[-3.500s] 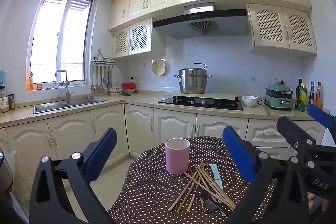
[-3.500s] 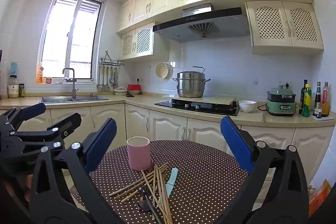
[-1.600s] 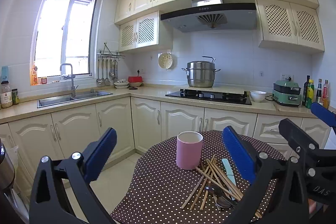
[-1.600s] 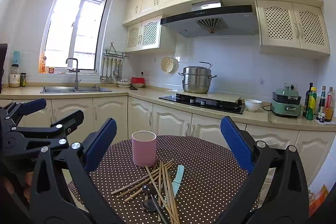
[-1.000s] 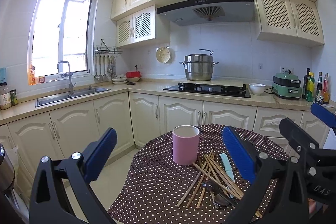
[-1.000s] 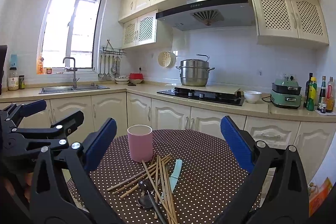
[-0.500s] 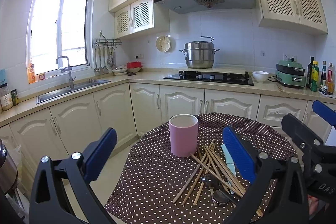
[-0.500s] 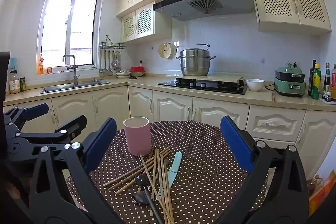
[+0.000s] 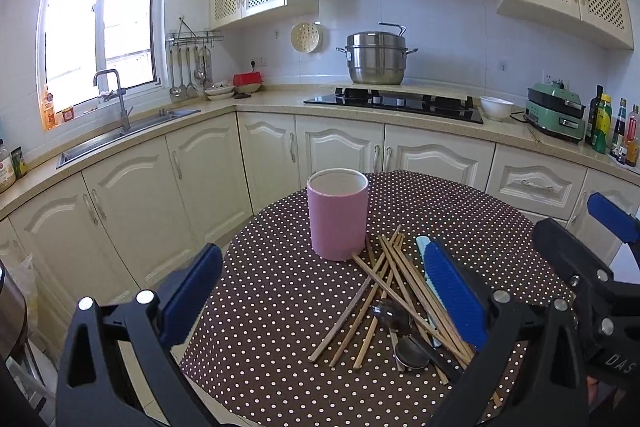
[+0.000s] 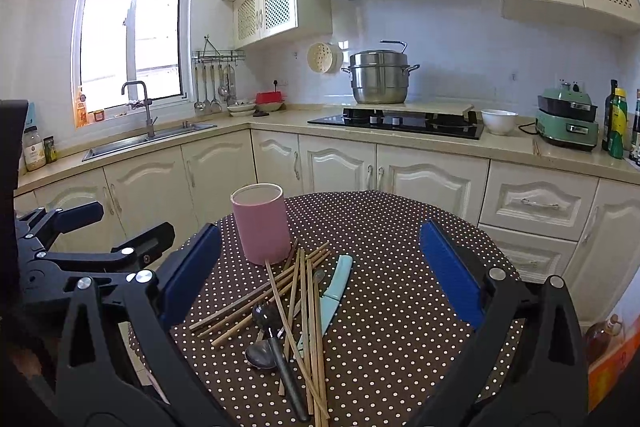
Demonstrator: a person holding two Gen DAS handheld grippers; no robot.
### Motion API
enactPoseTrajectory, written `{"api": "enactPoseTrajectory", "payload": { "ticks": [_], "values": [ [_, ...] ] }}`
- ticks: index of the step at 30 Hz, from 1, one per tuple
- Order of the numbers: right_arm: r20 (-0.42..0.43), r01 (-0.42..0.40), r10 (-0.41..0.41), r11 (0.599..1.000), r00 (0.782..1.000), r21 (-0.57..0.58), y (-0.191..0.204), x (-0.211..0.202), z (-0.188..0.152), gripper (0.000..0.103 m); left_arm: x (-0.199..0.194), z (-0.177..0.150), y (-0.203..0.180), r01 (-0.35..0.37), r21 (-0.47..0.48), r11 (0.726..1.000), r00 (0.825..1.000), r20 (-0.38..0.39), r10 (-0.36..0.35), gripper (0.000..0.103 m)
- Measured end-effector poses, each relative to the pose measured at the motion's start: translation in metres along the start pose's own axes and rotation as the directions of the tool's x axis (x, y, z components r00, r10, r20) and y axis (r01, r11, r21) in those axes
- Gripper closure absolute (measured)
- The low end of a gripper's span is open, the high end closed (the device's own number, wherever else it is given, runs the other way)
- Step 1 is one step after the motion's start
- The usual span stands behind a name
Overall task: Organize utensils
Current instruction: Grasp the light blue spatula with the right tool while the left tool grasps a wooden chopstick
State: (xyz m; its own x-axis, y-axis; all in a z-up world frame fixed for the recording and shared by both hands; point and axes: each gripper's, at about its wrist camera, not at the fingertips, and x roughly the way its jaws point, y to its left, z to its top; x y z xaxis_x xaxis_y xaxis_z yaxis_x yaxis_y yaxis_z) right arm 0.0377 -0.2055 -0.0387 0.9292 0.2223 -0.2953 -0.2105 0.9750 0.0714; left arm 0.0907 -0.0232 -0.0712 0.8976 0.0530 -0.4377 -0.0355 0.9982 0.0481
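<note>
A pink cylindrical holder (image 9: 338, 214) (image 10: 262, 223) stands upright on a round table with a brown polka-dot cloth (image 9: 276, 307) (image 10: 392, 307). In front of it lies a loose pile of wooden chopsticks (image 9: 376, 287) (image 10: 300, 291), dark metal spoons (image 9: 408, 345) (image 10: 264, 339) and a pale green knife (image 10: 334, 291). My left gripper (image 9: 320, 291) is open, above the table's near left side. My right gripper (image 10: 320, 267) is open too, hovering over the pile with nothing between its fingers. Each gripper shows at the edge of the other's view.
Cream kitchen cabinets (image 9: 340, 147) line the wall behind the table. A sink (image 9: 120, 135) lies at the left, a hob with a steel pot (image 9: 376, 58) sits in the middle, and a white bowl (image 9: 496, 107), a green appliance (image 9: 556, 117) and bottles stand at the right.
Both grippers have come closer to the table and tilted down a little, so the holder and the pile look bigger. Both stay open and nothing on the table has moved.
</note>
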Motion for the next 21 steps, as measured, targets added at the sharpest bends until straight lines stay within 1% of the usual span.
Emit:
{"api": "enactPoseTrajectory", "payload": {
  "ticks": [9,14,18,21],
  "values": [
    [-0.049,-0.006,0.006,1.000,0.999,0.002,-0.006,0.012,-0.008,0.006,0.018,-0.009,-0.006,0.004,0.005,1.000,0.997,-0.080,-0.004,0.004],
    [-0.088,-0.006,0.005,1.000,0.996,-0.010,-0.008,0.024,-0.015,0.006,0.034,-0.015,-0.007,0.005,0.009,1.000,0.987,-0.160,-0.004,0.004],
    [-0.137,0.006,-0.008,1.000,0.991,-0.014,-0.015,0.037,-0.024,0.006,0.053,-0.025,-0.008,0.016,0.003,1.000,0.965,-0.261,-0.014,0.004],
    [-0.185,0.022,-0.026,0.999,0.982,-0.024,-0.021,0.049,-0.032,0.006,0.064,-0.034,-0.005,0.041,-0.028,0.999,0.944,-0.326,-0.048,0.004]
  ]
}}
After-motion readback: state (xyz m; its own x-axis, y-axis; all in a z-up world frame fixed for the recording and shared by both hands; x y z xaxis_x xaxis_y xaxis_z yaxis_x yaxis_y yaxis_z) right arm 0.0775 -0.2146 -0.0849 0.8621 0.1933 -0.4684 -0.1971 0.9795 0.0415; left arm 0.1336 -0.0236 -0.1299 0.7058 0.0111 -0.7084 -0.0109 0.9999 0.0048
